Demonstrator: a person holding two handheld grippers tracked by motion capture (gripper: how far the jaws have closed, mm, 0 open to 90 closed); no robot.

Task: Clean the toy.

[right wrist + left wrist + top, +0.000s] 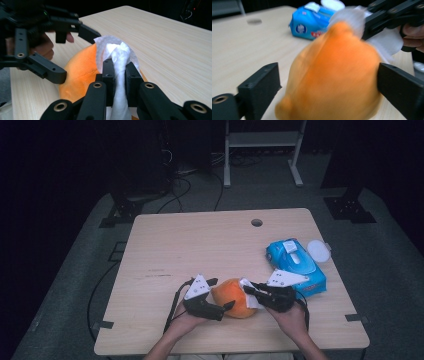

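Observation:
An orange plush toy [231, 301] [332, 75] [80, 71] lies on the wooden table [200, 245] near its front edge. My left gripper [223, 293] [328, 68] [80, 55] has its jaws spread wide around the toy's left side. The toy is blurred between them, with a small gap at one jaw. My right gripper [248, 290] [120, 63] [367, 25] is shut on a bunched white wipe [246, 283] [112, 47] [387, 42], which rests against the toy's right side.
A blue pack of wet wipes [295, 262] [309, 23] lies at the right of the table, with a white round lid [318, 251] beside it. A cable hole [256, 222] is near the far edge. Bare wood stretches to the left and back.

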